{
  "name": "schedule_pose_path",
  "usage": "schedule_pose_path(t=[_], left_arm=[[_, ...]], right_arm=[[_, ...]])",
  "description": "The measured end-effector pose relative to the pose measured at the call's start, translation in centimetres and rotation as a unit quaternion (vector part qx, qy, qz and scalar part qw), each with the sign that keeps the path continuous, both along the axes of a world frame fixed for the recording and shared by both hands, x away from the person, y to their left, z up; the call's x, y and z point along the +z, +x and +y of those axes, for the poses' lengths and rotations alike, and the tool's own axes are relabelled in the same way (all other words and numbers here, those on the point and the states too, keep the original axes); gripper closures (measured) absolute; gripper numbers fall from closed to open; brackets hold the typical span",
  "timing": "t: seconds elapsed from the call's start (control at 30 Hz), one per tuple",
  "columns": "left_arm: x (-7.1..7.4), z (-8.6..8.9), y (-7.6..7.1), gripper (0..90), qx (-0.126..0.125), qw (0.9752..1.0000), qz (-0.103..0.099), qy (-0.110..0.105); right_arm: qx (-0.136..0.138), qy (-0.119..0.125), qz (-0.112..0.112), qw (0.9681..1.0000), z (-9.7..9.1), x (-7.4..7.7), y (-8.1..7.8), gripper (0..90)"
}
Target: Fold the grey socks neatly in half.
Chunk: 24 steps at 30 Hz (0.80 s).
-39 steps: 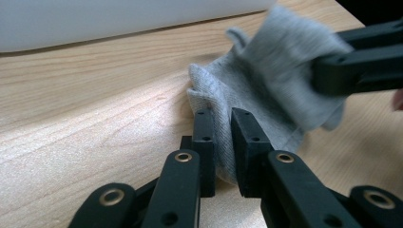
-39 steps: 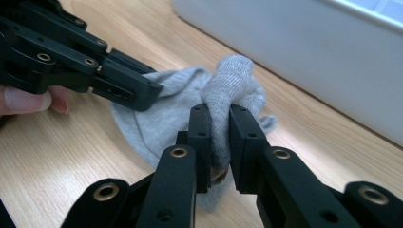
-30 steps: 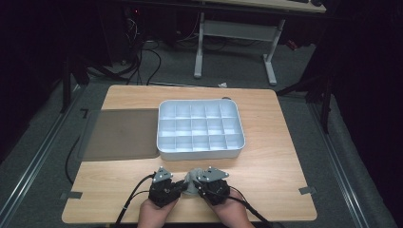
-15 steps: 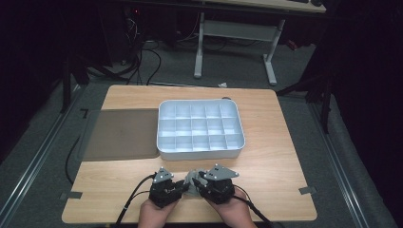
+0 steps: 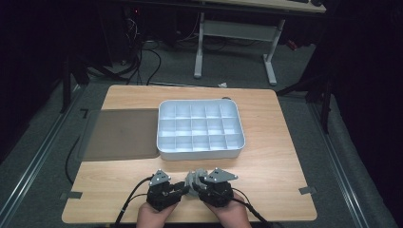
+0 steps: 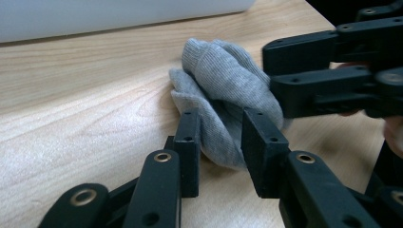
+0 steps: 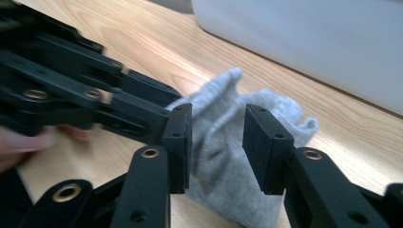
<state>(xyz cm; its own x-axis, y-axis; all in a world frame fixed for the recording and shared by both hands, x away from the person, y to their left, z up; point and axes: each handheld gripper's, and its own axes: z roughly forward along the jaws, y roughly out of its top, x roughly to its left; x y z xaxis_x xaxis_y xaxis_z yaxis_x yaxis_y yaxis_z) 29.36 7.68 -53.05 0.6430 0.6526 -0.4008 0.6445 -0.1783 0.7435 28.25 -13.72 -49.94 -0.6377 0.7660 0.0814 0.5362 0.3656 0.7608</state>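
A rolled grey sock (image 5: 194,178) lies on the wooden table (image 5: 280,161) near its front edge, between my two grippers. My left gripper (image 5: 184,189) points right at it and my right gripper (image 5: 200,183) points left. In the left gripper view the sock (image 6: 228,80) runs back between the left gripper's (image 6: 221,142) jaws, with the right gripper's fingers (image 6: 323,71) at its far side. In the right gripper view the sock (image 7: 223,118) sits loosely between the right gripper's (image 7: 216,142) jaws. Both pairs of jaws have just been opening and stand open around the fabric.
A white tray (image 5: 199,153) divided into several empty compartments stands mid-table just beyond the sock. A flat grey-brown lid (image 5: 121,133) lies to its left. Tape marks sit at the table's front corners. A desk frame and cables are on the floor behind.
The jaws of both grippers have spread apart around the sock. Both hands stay at the same spot near the front edge.
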Motion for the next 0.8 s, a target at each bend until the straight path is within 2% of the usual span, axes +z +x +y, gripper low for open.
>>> schedule_pose_path(t=[0.17,0.33,0.37,0.5,0.53,0.8], left_arm=[[0.3,0.4,-0.3,66.9,-0.007,1.0,0.001,-0.003],[0.3,0.6,-0.5,66.1,-0.01,0.9999,-0.001,0.002],[0.0,0.7,-0.3,69.5,-0.005,1.0,0.003,0.005],[-0.6,0.3,0.1,75.1,-0.005,0.9997,0.016,0.016],[-0.5,0.2,0.1,79.0,-0.003,0.9997,0.011,0.02],[-0.5,0.1,0.2,81.5,-0.005,0.9997,0.012,0.023]], right_arm=[[-0.003,-0.006,0.018,0.9998,-0.2,-0.9,0.4,69.9],[-0.004,-0.007,0.017,0.9998,-0.3,-1.2,0.4,77.1],[-0.001,-0.009,0.012,0.9999,-0.2,-1.2,0.4,82.0],[0.004,-0.012,0.013,0.9998,-0.1,-1.3,0.5,86.0],[0.005,-0.013,0.01,0.9999,0.0,-1.2,0.5,87.5],[0.007,-0.008,-0.016,0.9998,0.3,0.0,0.4,87.8]])
